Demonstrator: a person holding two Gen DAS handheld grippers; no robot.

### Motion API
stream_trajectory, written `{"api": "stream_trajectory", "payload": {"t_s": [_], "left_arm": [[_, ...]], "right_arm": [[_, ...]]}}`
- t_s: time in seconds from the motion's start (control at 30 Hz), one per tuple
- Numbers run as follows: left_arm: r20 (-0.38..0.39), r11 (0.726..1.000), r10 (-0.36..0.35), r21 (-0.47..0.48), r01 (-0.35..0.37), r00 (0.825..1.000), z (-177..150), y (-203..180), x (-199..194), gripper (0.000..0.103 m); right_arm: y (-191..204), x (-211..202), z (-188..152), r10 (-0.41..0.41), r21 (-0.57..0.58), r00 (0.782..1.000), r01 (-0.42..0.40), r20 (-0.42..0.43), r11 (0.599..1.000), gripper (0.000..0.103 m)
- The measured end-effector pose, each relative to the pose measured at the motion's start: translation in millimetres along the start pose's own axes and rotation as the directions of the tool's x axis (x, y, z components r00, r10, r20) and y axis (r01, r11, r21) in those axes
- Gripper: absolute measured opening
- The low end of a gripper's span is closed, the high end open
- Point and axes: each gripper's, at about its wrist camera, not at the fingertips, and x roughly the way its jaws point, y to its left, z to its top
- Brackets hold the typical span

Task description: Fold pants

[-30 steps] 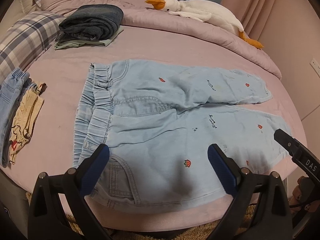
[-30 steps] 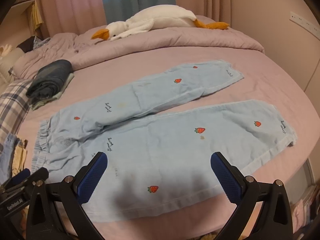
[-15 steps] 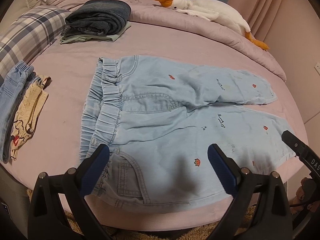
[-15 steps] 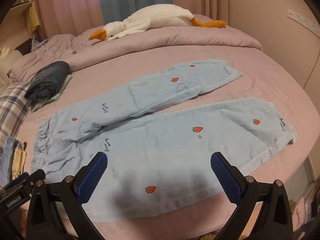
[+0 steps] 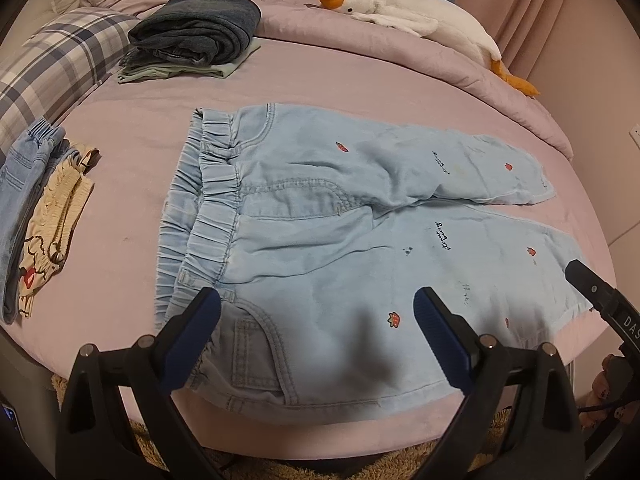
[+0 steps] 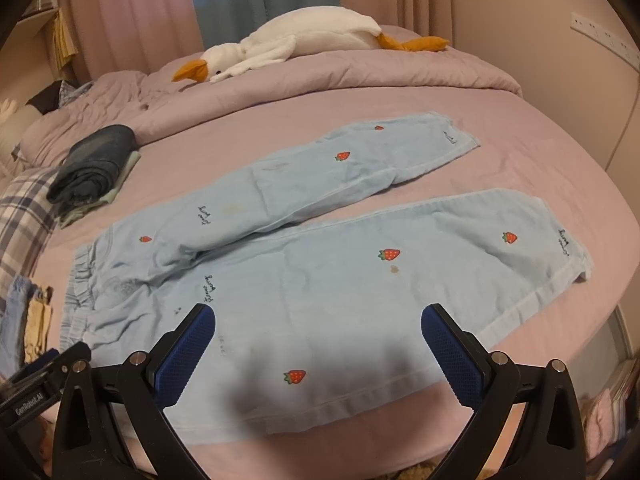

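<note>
Bed (image 5: 328,76) with pink sheet is taking up most of both views. Light blue pants (image 5: 360,240) with strawberry prints are lying flat across it, unfolded, legs spread apart, waistband toward the plaid pillow (image 5: 52,68). White goose plush (image 6: 296,46) is lying on the rumpled blanket at the back. Folded dark jeans (image 5: 196,32) are sitting on a green garment. Left gripper (image 5: 316,334) is hovering over the near hip, jaws wide apart, gripping nothing. Right gripper (image 6: 318,344) is hovering over the near leg, jaws wide apart too, empty.

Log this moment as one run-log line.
fold: not begun | pants: flat on bed, legs apart | left gripper: open, empty | right gripper: open, empty
</note>
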Motion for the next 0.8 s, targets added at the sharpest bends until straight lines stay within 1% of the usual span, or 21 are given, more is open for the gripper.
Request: {"api": "stream_trajectory", "payload": {"t_s": [0.27,0.43,0.53,0.7,0.8], "left_arm": [[-0.009,1.0,0.009,-0.017,-0.01,1.0,-2,7,2,0.095],[-0.02,0.998,0.033,-0.054,-0.034,0.999,-3,20,3,0.093],[-0.017,0.997,0.035,-0.069,-0.036,0.999,-3,25,1,0.092],[-0.011,0.998,0.026,-0.063,-0.027,1.0,-4,25,-1,0.092],[-0.013,0.997,0.034,-0.065,-0.034,0.999,-3,30,-1,0.092]], "right_arm": [[-5,1,-1,-0.005,0.01,1.0,0.005,-0.004,1.0,0.103],[-8,1,-1,-0.007,0.017,1.0,0.007,-0.006,1.0,0.103],[-9,1,-1,-0.007,0.02,1.0,0.007,-0.005,1.0,0.103],[-9,1,-2,-0.009,0.025,1.0,0.009,-0.002,1.0,0.103],[-9,1,-2,-0.01,0.026,1.0,0.01,-0.003,1.0,0.103]]}}
